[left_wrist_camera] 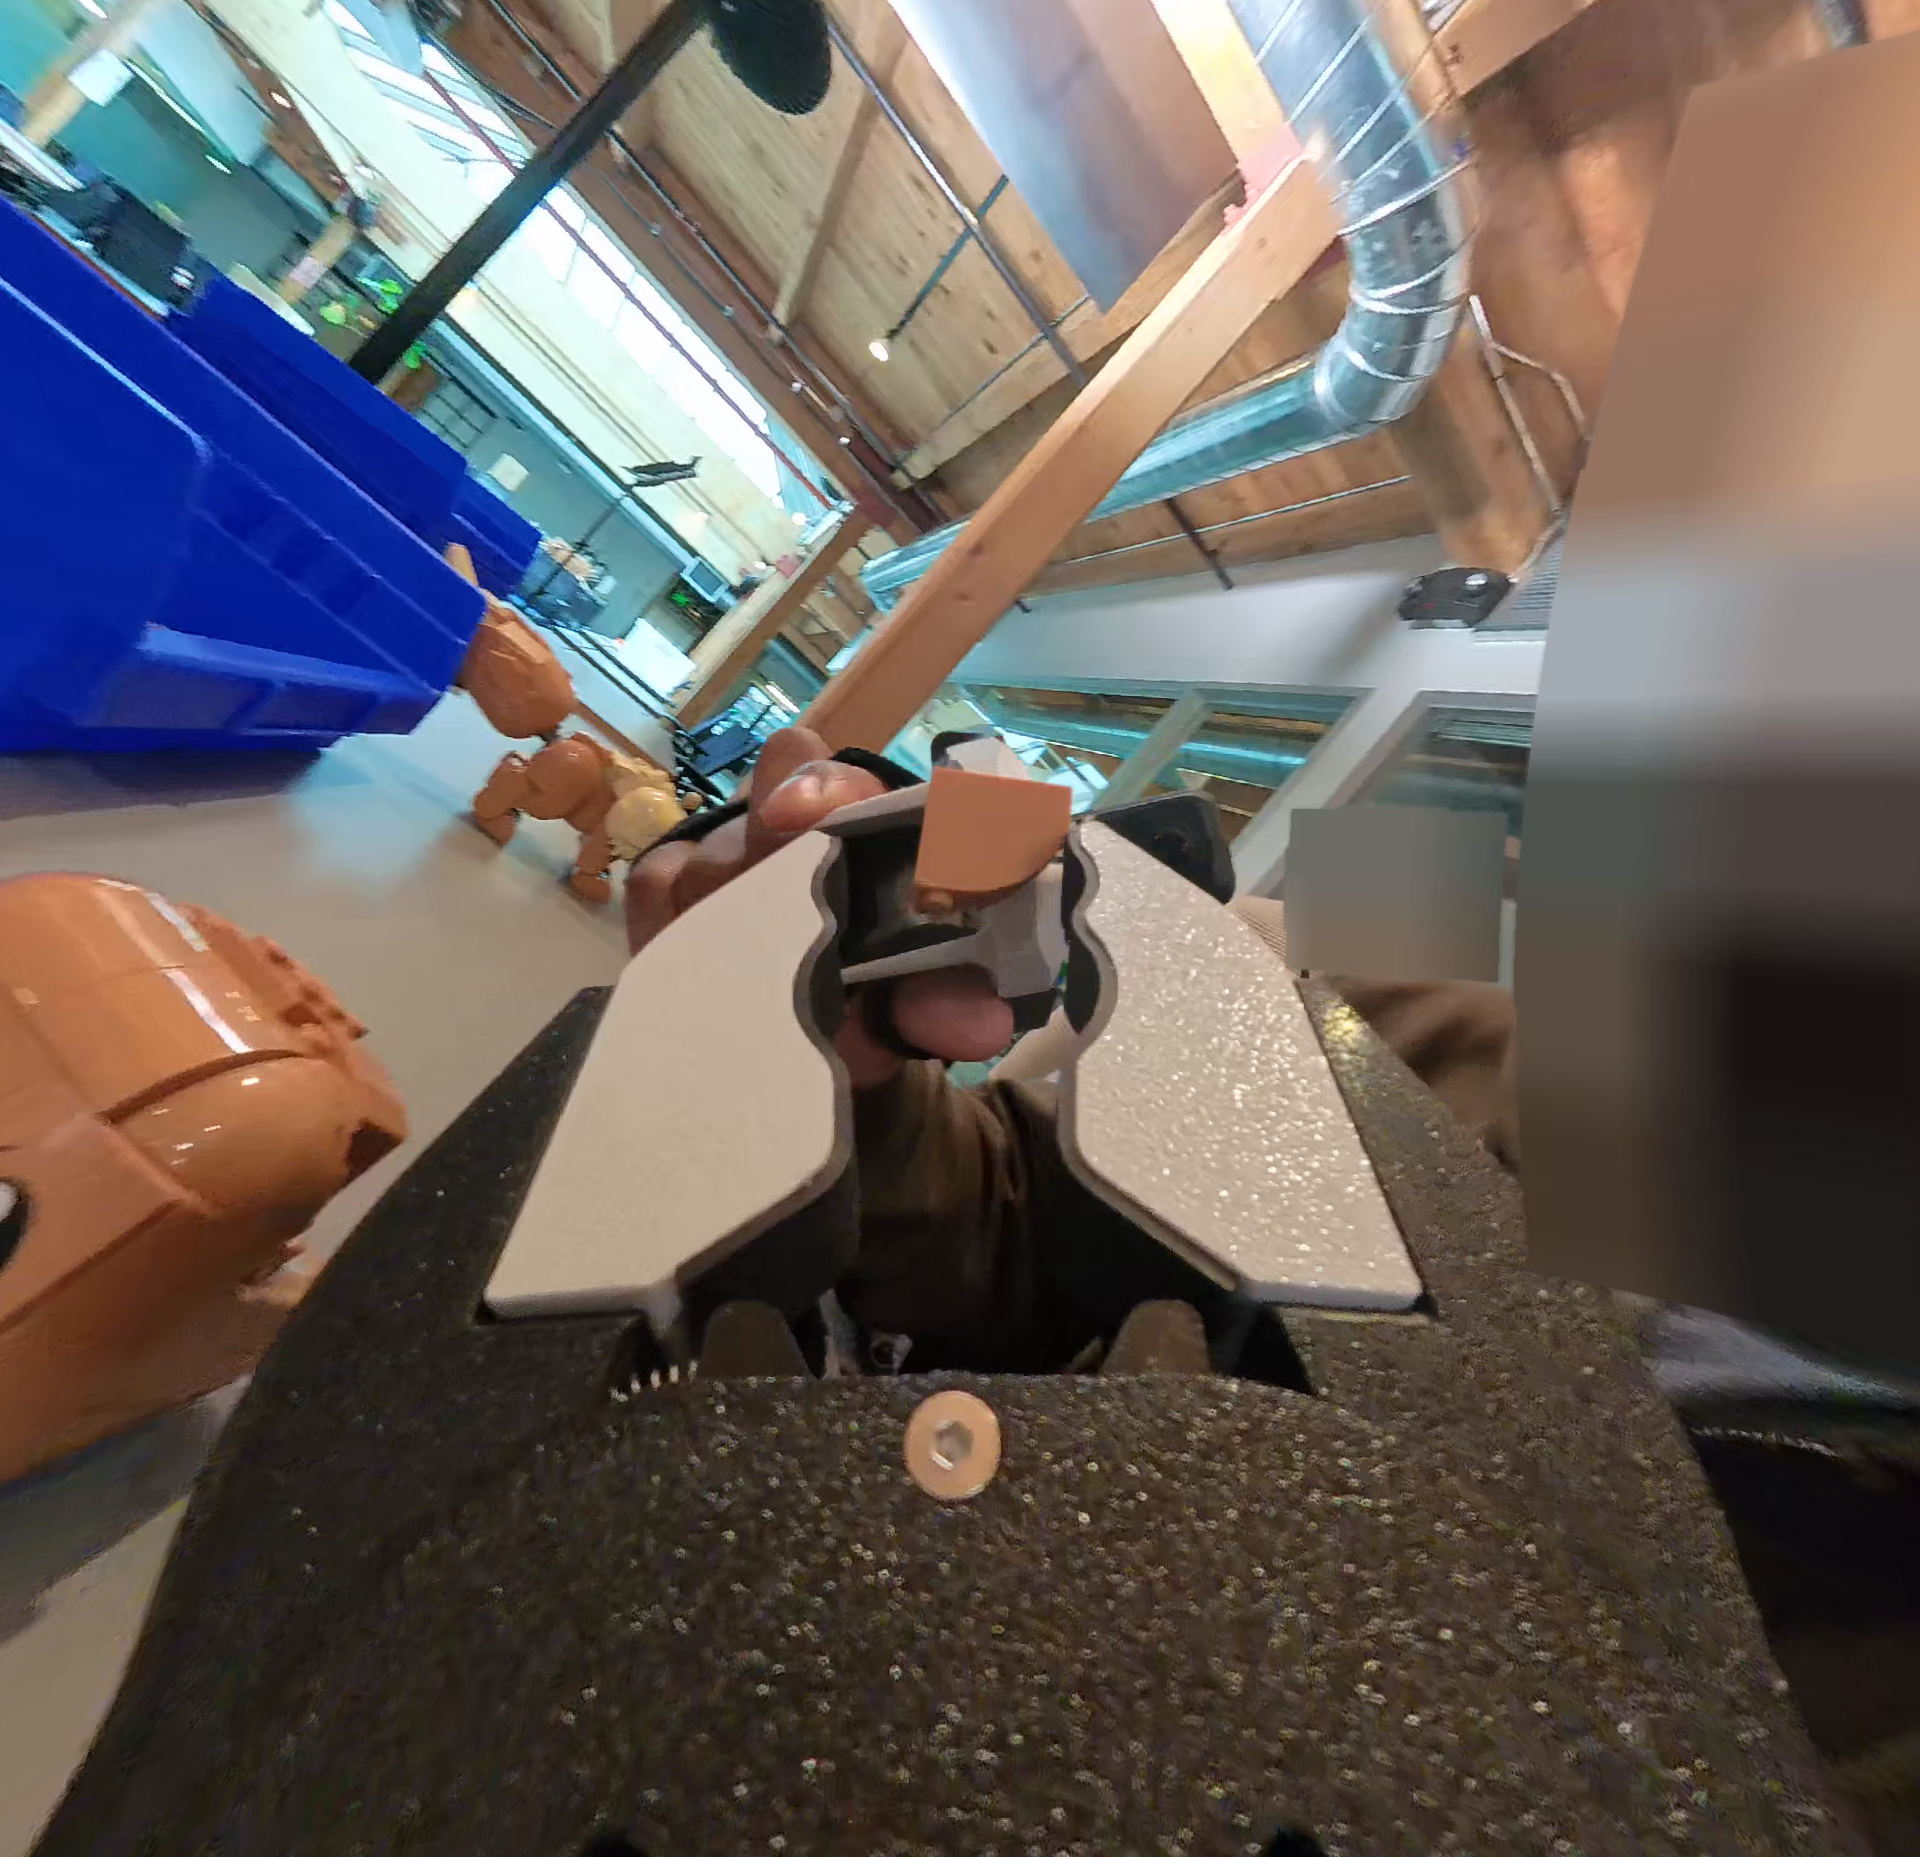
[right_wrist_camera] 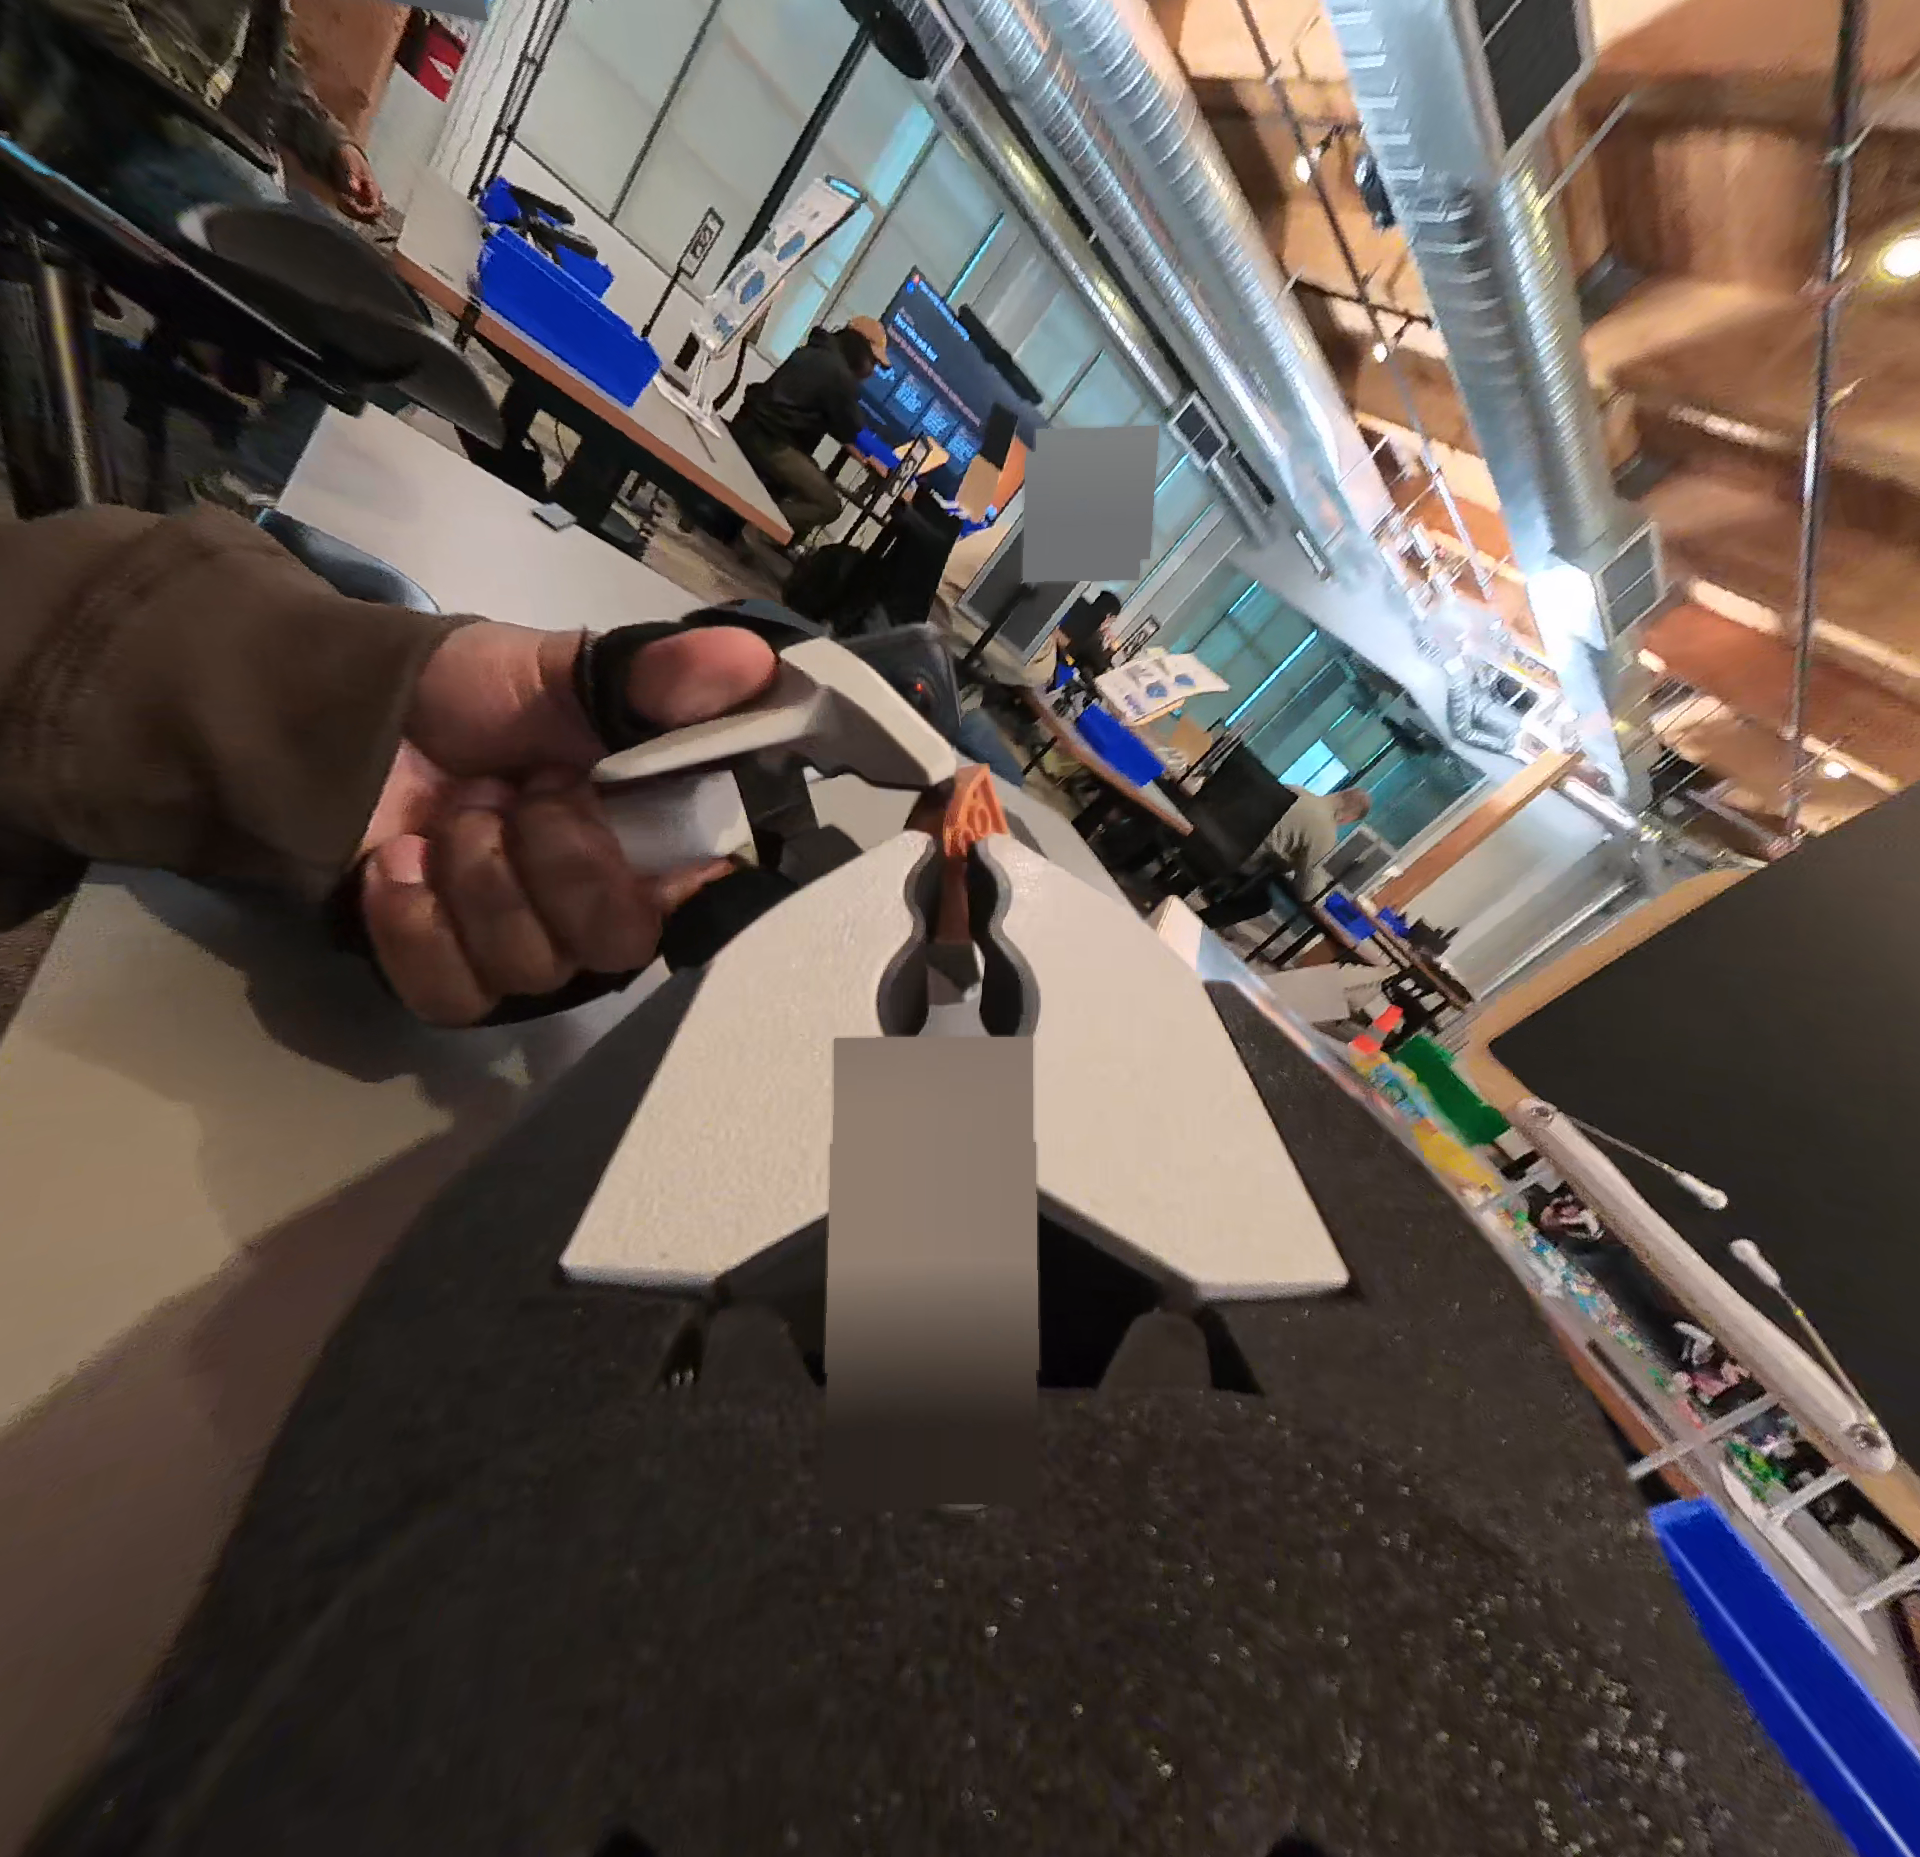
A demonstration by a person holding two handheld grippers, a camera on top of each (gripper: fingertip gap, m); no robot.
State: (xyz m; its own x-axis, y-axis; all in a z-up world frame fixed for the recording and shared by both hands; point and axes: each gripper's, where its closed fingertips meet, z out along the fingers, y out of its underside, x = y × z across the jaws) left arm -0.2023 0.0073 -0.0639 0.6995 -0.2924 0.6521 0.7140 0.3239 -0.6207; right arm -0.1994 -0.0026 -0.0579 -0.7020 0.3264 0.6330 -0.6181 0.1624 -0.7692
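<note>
The pale tabletop carries a blue bin at the far left. A big glossy orange toy shell lies close by the left tongs' body, and a small orange-and-cream toy figure stands farther off beside the bin.

Both tools are raised off that surface, tip to tip. The right tongs are clenched on a small orange piece, pinched by its thin edge so that its upper part sticks out past the tips. The left tongs stand released, with a clear gap between the white fingers. The orange piece sits just beyond that gap, level with the tips. Whether either left finger touches it cannot be told.

The left hand grips its tool just beside the right tongs.

With so narrow a hold on so small a piece, the grip looks slight. Steady pressure and squarely aligned tips would seem to matter most here.
</note>
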